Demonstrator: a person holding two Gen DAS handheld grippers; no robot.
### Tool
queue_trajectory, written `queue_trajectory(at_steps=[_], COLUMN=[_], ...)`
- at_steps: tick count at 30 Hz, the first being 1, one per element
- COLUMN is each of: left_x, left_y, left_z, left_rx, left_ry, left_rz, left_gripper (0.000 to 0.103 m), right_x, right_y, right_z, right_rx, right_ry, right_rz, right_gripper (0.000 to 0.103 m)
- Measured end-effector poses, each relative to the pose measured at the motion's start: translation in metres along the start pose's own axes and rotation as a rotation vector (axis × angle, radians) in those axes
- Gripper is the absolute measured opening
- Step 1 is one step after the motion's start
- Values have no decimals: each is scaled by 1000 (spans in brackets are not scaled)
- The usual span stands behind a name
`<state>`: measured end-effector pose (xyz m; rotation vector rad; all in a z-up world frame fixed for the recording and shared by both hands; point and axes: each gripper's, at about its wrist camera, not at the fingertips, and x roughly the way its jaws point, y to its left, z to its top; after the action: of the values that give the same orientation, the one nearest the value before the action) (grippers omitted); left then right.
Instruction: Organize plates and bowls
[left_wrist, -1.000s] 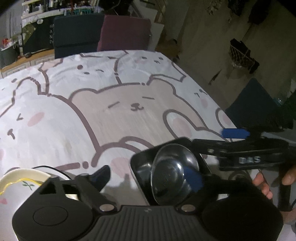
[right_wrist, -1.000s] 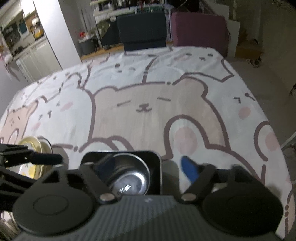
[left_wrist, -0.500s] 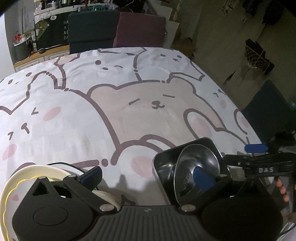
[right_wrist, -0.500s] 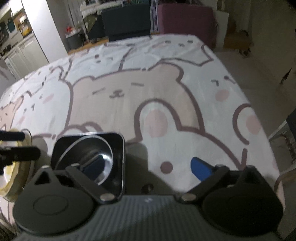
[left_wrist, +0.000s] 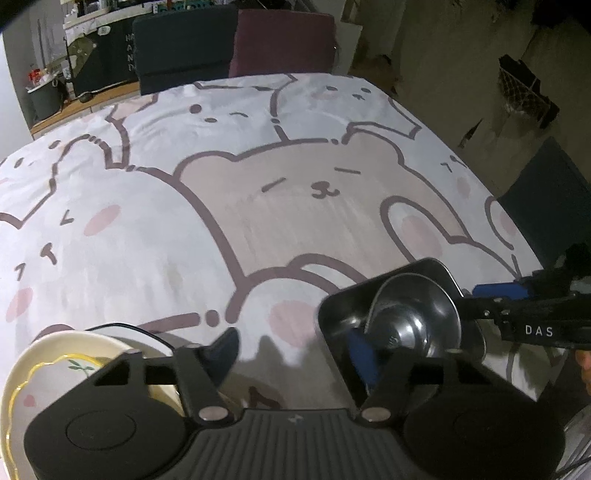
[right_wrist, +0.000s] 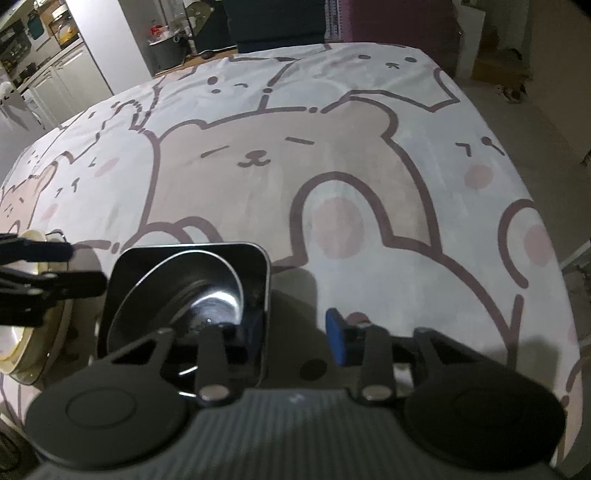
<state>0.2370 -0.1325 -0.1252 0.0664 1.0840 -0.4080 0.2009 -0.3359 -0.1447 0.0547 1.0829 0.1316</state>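
Left wrist view: left gripper (left_wrist: 295, 354), jaws closing, straddling the near-left wall of the square metal tray (left_wrist: 332, 317); right finger pad (left_wrist: 364, 354) inside the tray, left finger (left_wrist: 221, 350) outside over the tablecloth (left_wrist: 258, 206). Whether the pads yet press the wall cannot be told. Round steel bowl (left_wrist: 413, 321) sits tilted inside the tray, to the right of the tool. Cream plate (left_wrist: 55, 365) lies at lower left, partly under the gripper body. Right gripper (left_wrist: 495, 302) enters from the right at the tray's far side. Against the earlier frame, the fingers stand narrower. Right wrist view: right gripper (right_wrist: 273, 328), jaws closing across the tray's right wall (right_wrist: 266, 288); left finger hidden inside the tray, blue pad (right_wrist: 336, 332) outside it, still apart from the wall. Both tools sit equally near the tray. Earlier, the pads were set wider.
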Motion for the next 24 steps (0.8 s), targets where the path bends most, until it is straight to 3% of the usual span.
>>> queue_trajectory(at_steps=[11,13,18,24], left_x=[13,12,9,7], left_y=[-8,-9,-16,-18], left_z=[-10,-10,-13,-16], left_rx=[-18,-19,-14,-13], left_ry=[49,47,49,45], left_rz=[-30,-33,-62,-53], left_gripper=[33,31,12,12], right_x=[0,0,0,-3], right_y=[1,1,5,7], right_z=[1,1,1,-1], right_rx=[-2,-5,-18,-29], right_ry=[0,1,5,6], right_rz=[35,44,60,59], right_gripper=[25,18,8,5])
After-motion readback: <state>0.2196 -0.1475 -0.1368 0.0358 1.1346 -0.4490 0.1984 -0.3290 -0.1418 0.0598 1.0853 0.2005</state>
